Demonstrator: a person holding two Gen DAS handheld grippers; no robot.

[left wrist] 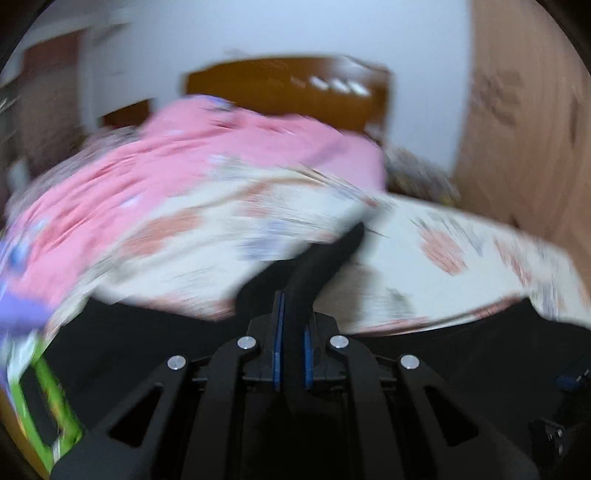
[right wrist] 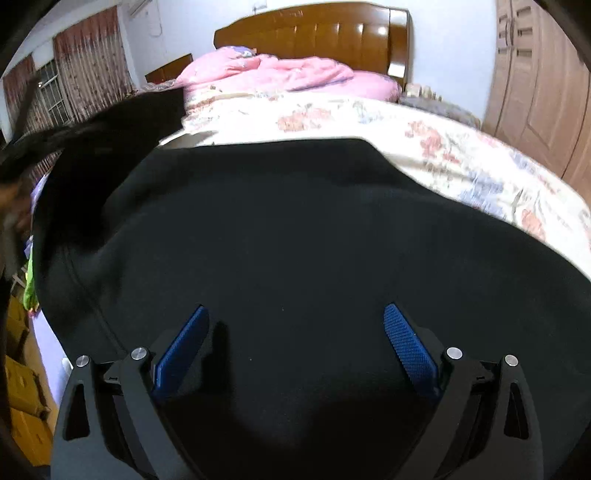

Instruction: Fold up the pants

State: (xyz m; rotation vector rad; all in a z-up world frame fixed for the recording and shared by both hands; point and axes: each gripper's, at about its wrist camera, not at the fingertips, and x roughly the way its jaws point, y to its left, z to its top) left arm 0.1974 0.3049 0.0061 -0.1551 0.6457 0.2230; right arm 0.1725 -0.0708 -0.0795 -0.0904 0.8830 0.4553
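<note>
Black pants (right wrist: 277,221) lie spread across the floral bed sheet (right wrist: 461,158) and fill most of the right wrist view. One part of them (right wrist: 110,129) is lifted at the upper left, blurred. My right gripper (right wrist: 295,328) hovers over the cloth, jaws wide open, blue pads (right wrist: 410,343) apart with nothing pinched. In the blurred left wrist view my left gripper (left wrist: 291,306) is shut on a fold of the black pants (left wrist: 328,258), which runs up from between the blue pads. More black cloth (left wrist: 147,332) lies below.
A pink quilt (right wrist: 280,74) is heaped against the wooden headboard (right wrist: 314,33). A wooden wardrobe (right wrist: 543,92) stands at the right. Yellow cardboard boxes (right wrist: 22,398) sit on the floor at the left, below a barred window (right wrist: 55,96) with curtains.
</note>
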